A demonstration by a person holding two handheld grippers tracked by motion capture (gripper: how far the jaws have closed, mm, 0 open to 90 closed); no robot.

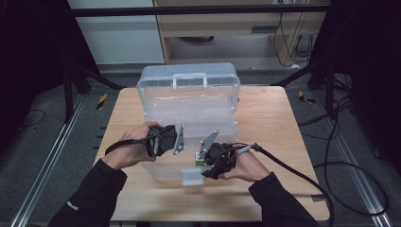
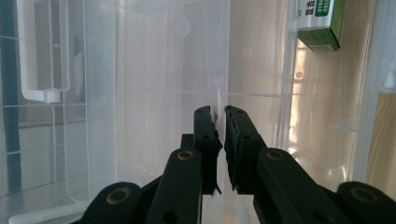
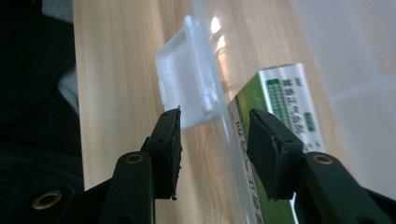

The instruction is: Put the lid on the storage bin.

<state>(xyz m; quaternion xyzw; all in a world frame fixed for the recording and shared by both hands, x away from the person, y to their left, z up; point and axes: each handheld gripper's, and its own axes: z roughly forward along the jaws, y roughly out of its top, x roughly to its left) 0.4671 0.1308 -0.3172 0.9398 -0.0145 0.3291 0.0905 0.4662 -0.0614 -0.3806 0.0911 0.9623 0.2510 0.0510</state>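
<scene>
Lower centre, high view: our right gripper (image 1: 204, 160) has jaws spread wide astride the clear box (image 1: 189, 101) front wall by its latch (image 3: 187, 88), w/ green carton (image 3: 275, 116) just inside, likely just dropped. Left gripper (image 1: 176, 139), centre, pinches an inner wall (image 2: 217, 70) to steady it. Lid (image 1: 188, 82) upright behind.

my left gripper (image 2: 219, 122) is squeezed nearly shut, jaws almost touching. my right gripper (image 3: 214, 126) is open wide. both my hands sit close together, arms reaching forward.
</scene>
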